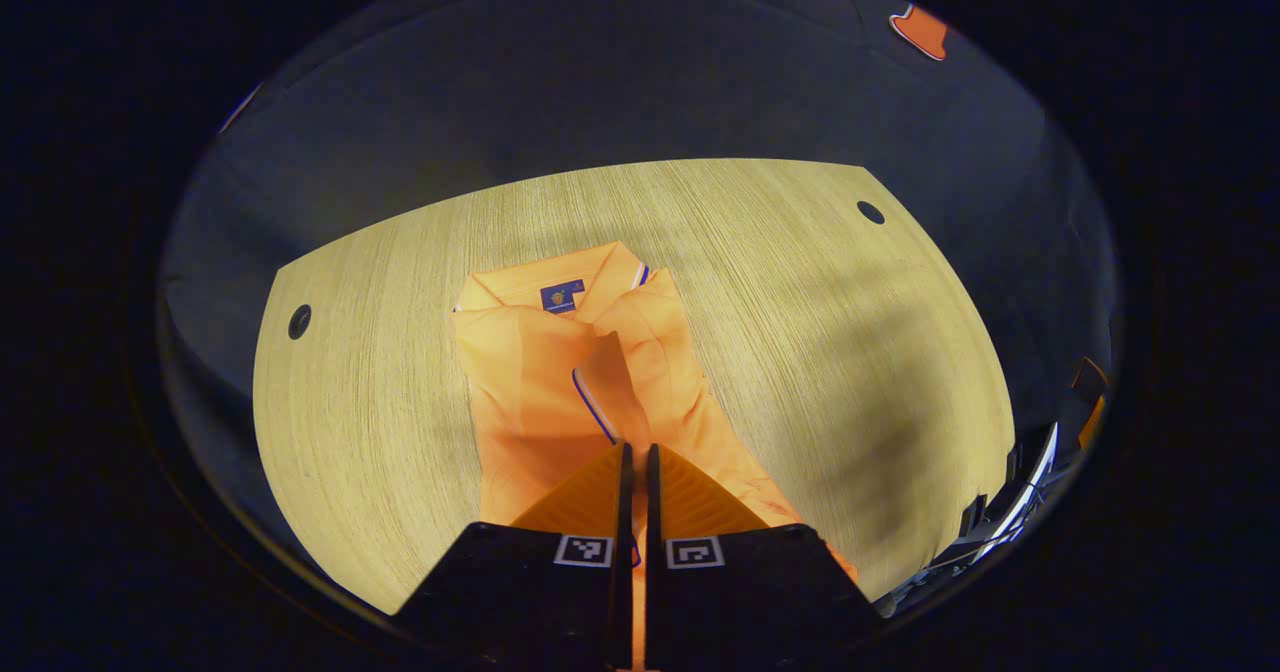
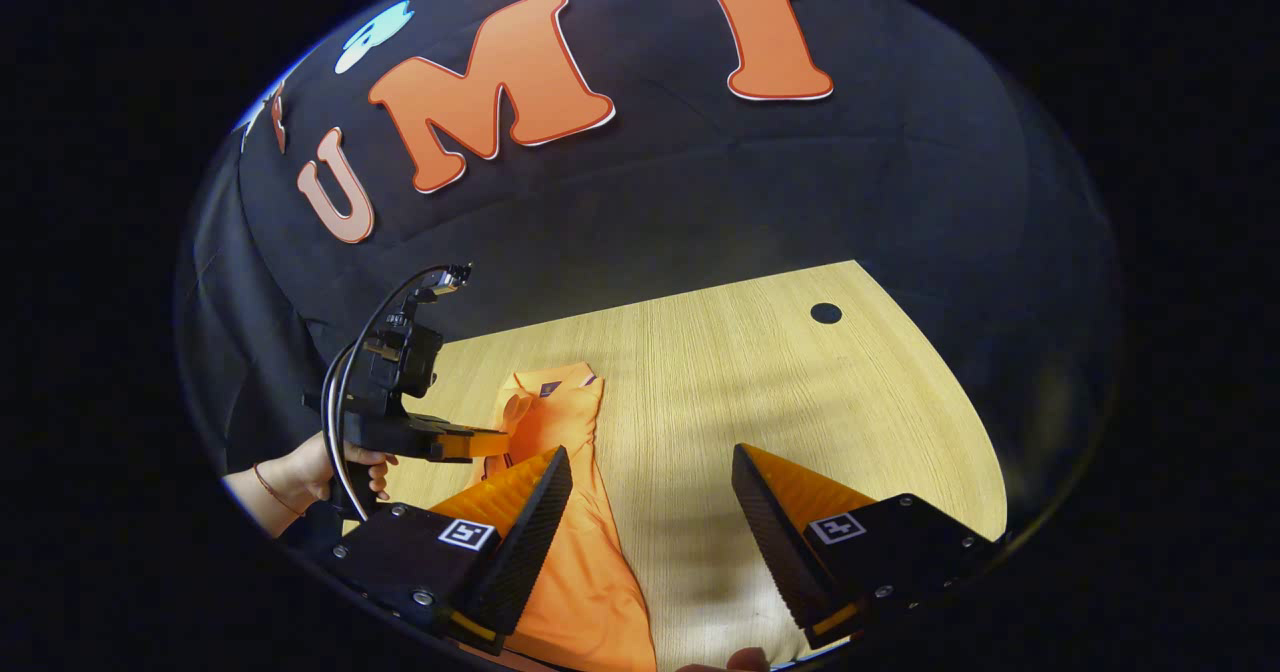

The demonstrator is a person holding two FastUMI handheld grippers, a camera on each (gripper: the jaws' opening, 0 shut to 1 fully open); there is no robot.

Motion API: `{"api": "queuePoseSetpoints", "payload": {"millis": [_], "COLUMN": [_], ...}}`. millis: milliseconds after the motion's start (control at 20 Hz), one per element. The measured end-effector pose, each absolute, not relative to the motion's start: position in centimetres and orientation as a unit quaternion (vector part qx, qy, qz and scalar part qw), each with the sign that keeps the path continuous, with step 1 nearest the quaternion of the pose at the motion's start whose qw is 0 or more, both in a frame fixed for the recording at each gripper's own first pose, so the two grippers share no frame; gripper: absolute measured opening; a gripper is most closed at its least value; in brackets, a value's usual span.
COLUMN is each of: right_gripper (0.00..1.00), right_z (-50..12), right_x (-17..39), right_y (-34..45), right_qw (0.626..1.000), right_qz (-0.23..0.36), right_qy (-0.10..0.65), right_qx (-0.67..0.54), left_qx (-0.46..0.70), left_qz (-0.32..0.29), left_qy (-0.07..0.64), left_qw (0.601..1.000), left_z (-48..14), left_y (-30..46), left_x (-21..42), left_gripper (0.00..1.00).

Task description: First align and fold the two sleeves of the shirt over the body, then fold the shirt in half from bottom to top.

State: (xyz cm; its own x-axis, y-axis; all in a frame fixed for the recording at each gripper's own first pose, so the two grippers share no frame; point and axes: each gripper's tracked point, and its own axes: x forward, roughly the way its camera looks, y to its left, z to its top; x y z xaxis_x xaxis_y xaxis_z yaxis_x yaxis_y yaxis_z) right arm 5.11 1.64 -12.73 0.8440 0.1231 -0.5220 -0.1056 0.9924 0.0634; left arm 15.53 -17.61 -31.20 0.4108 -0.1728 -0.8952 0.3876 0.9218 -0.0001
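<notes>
Square black-and-white markers are borne on the black bodies of the left gripper (image 1: pixel 636 457) and right gripper (image 2: pixel 650 482). Ridged fingers (image 2: pixel 535 532), screws and black cables (image 2: pixel 345 392) are seen; a thin bracelet (image 2: pixel 268 487) is worn.

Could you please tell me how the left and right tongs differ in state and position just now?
The left tongs have jaws nearly closed, a narrow gap between; the right tongs gape wide. The left tongs sit over the orange shirt; the right tongs straddle its edge and bare table. Both point toward the collar end.

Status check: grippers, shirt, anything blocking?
Left gripper closed above shirt, right gripper open. Sleeves folded in; bottom fold not done. Table unobstructed.
</notes>
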Motion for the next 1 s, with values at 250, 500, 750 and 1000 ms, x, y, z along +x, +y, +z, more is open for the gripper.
{"api": "queuePoseSetpoints", "payload": {"millis": [250, 500, 750, 1000], "right_gripper": [0.98, 0.98, 0.98, 0.98], "right_z": [-13.0, -13.7, -15.7, -19.5], "right_x": [5.0, 5.3, 4.8, 2.9], "right_y": [2.1, 3.4, 5.8, 8.1], "right_qw": [0.959, 0.955, 0.947, 0.929], "right_qz": [0.064, 0.074, 0.088, 0.105], "right_qy": [0.277, 0.287, 0.309, 0.351], "right_qx": [0.015, 0.008, -0.017, -0.055], "left_qx": [0.023, 0.009, -0.016, 0.010], "left_qz": [-0.205, -0.190, -0.173, -0.137], "left_qy": [0.536, 0.521, 0.493, 0.484], "left_qw": [0.819, 0.832, 0.852, 0.864], "left_z": [-31.5, -30.0, -27.3, -27.8], "left_y": [-19.9, -17.7, -13.8, -6.5], "left_x": [13.7, 12.9, 10.2, 6.0], "left_gripper": [0.52, 0.98, 0.98, 0.98]}}
